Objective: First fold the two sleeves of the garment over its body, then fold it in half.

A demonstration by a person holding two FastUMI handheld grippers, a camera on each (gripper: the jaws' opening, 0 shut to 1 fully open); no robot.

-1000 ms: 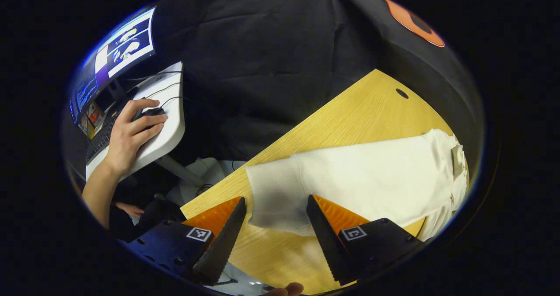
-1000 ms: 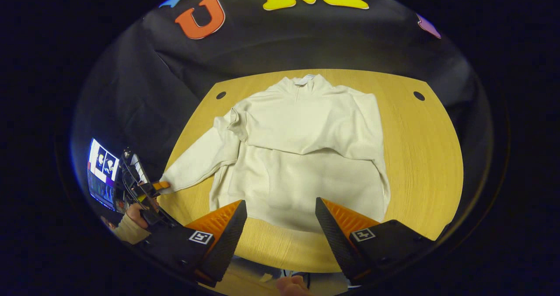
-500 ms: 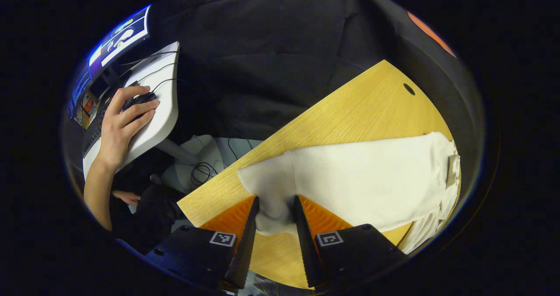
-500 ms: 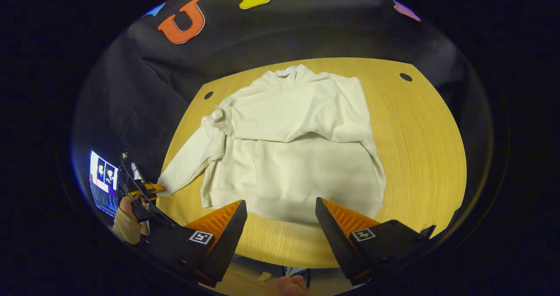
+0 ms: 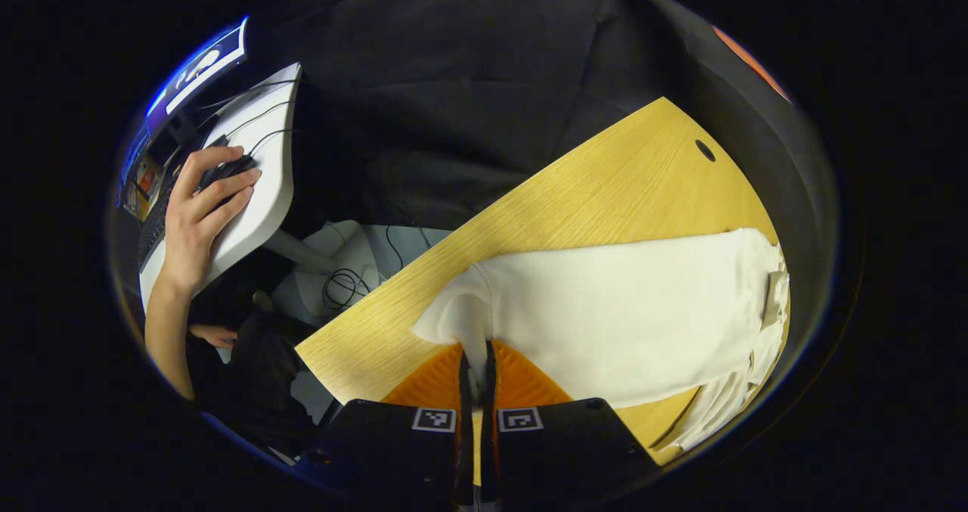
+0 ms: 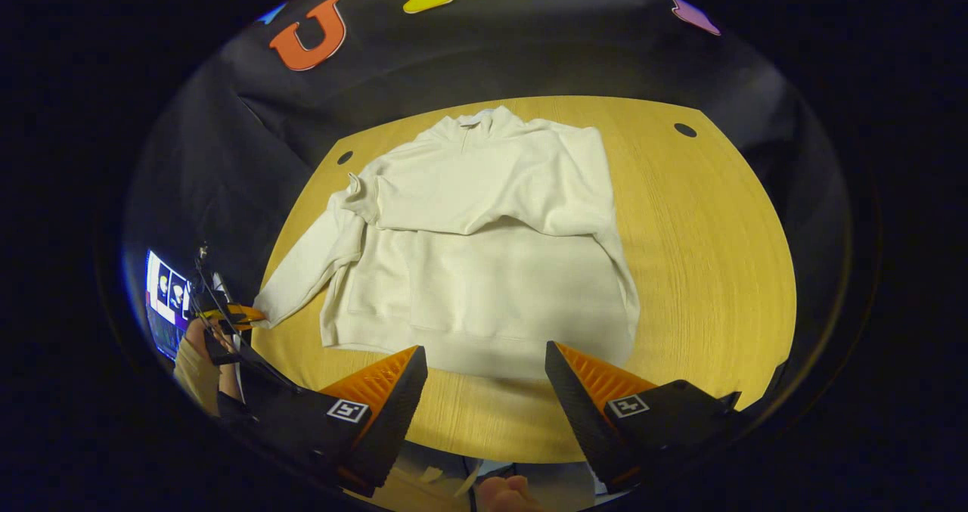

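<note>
Garment: cream long-sleeved pullover of soft knit [image 6: 484,270] is lying flat on the yellow wood-grain counter [image 6: 718,270], collar toward the booth's black cloth wall [image 6: 491,51], hem toward the right gripper.

Folded sleeve: one sleeve [image 6: 484,202] is lying across the chest as a band, reaching from the garment's right edge to a cuff near the far shoulder; this half of the sleeve step is looking settled.

Open sleeve: the other sleeve [image 6: 302,266] is stretching out sideways over the counter, away from the body, its cuff [image 5: 457,319] at the counter's edge.

Left gripper [image 5: 474,380]: its fingers are clenching on the cuff, cloth pinched between them and rising slightly off the counter; seen from the right gripper view, it is sitting at the sleeve's end [image 6: 238,317].

Right gripper [image 6: 484,391]: its fingers are standing wide apart, grasping nothing, hovering just short of the hem.

Progress: judging by the lay, roughly a third is done.

Left to do: the gripped sleeve is needing to go across the body, then the garment is needing folding in half.

Bystander: a person's hand [image 5: 200,209] is resting on a mouse at a white side desk [image 5: 253,187].
</note>
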